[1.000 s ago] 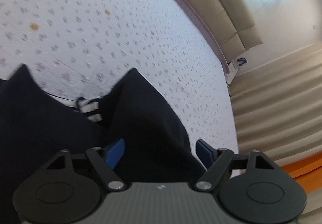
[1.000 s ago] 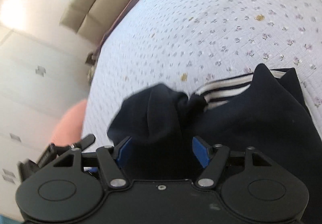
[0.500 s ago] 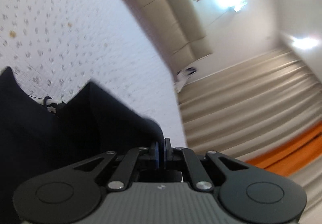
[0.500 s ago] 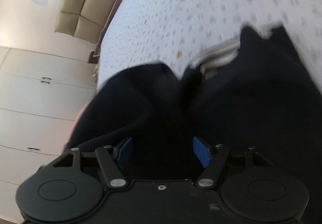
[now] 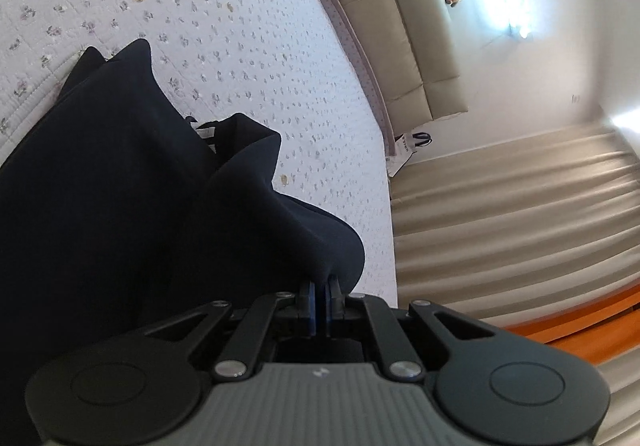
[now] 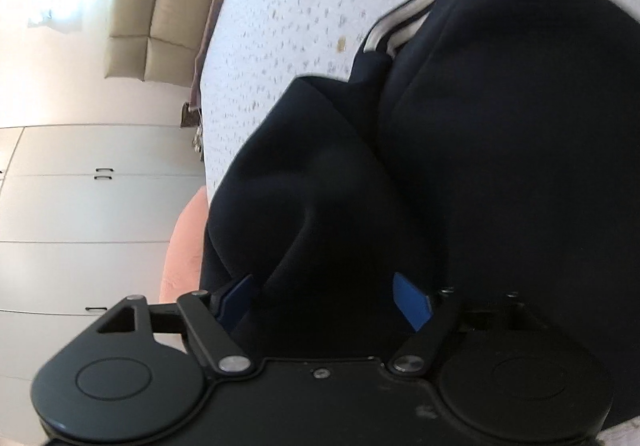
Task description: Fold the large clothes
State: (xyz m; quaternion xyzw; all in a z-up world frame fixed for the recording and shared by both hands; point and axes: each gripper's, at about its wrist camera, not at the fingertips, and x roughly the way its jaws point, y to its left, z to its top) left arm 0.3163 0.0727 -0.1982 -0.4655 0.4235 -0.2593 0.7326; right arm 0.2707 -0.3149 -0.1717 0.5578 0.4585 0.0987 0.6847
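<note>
You're working the dark navy garment (image 5: 120,213) on the bed (image 5: 240,25), w/ the cloth bunched right in front of both sets of tongs. Your left tongs (image 5: 319,300) are pinched together on a fold of the garment's edge; the fabric is rising straight out of the blue pads (image 5: 308,306) and humping up just beyond them. Your right tongs (image 6: 326,300) are opening, pads well apart, w/ a lump of the same garment (image 6: 500,145) sitting between them but neither pad pressing on it. A striped trim (image 6: 396,25) is showing farther ahead of the right tongs.

Looks like you're getting a two-corner hold before the fold. To do it well: be pushing the right tongs further in so the pads are straddling one clean edge, not a thick wad. Aim to match the left's hold, i.e. same edge, same depth. Keep the left clamp firm and avoid tugging till both are gripping, otherwise the cloth is prob. slipping or twisting.
</note>
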